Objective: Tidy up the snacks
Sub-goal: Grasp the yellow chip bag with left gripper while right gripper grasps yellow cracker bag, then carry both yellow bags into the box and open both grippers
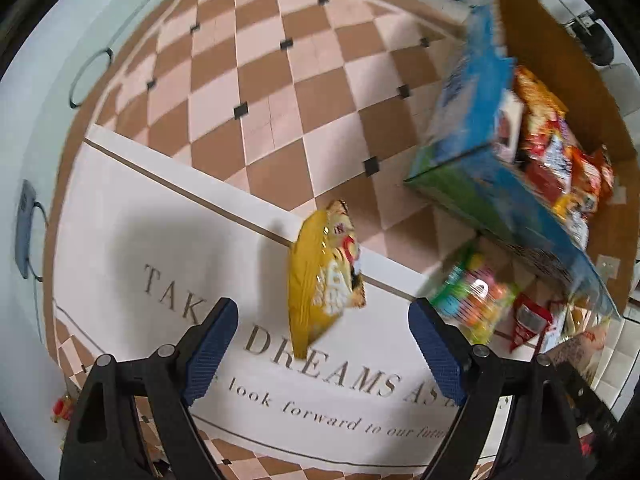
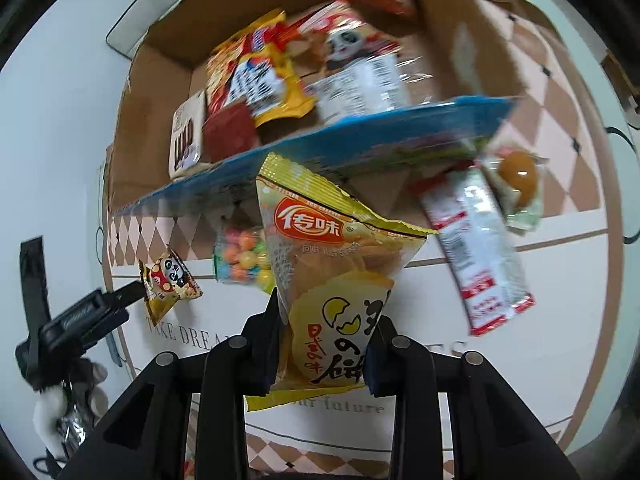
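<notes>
Yellow cracker packet point(image 2: 328, 280) upright, clamped low; small panda packet point(image 2: 170, 280) on mat; carton point(image 2: 160, 80) holds mixed snacks.

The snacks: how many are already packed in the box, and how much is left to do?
Several packets already lie in the cardboard box. The right gripper is shut on a yellow cracker bag, held up near the box. Left on the mat: a small panda packet, a bag of coloured candies, a red-and-white packet and an egg snack. The left gripper is open and empty.
</notes>
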### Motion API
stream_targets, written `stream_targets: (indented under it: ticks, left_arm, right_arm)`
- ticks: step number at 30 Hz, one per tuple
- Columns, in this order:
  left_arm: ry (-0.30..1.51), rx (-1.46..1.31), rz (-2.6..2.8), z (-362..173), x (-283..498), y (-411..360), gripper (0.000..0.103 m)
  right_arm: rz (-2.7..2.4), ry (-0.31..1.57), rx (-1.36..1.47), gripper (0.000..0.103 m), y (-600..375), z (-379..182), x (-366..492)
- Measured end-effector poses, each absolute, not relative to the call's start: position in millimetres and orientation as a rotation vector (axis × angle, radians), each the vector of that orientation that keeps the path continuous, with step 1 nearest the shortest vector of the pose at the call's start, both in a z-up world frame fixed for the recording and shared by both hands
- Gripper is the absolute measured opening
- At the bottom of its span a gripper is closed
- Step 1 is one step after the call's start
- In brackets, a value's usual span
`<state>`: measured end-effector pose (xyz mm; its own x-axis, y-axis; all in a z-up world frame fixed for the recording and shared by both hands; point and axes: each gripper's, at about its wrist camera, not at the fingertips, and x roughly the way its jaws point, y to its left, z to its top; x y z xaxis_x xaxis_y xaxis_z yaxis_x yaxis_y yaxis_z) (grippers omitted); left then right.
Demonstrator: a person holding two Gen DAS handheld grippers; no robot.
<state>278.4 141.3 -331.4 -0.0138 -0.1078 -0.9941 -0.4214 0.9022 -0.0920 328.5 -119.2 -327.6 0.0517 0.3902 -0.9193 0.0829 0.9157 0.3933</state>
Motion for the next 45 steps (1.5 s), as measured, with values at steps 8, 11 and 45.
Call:
stream_targets:
  ticks: [8,11,45]
  left_arm:
    - [1.656,-0.44,0.244,-383,294,147,0.04]
    - [1.633,-0.446,0.24,-381,290,148,0.034]
    - [1.457,-0.127,-0.037,-238,475,31,0.034]
  right_arm:
    - [0.262,1.541,0.347,0.035,-99,-334,330]
    - [0.268,1.54,0.343,0.035,-101,-329,331]
    - [0.259,1.509,0.376,0.034,-130,-265,467]
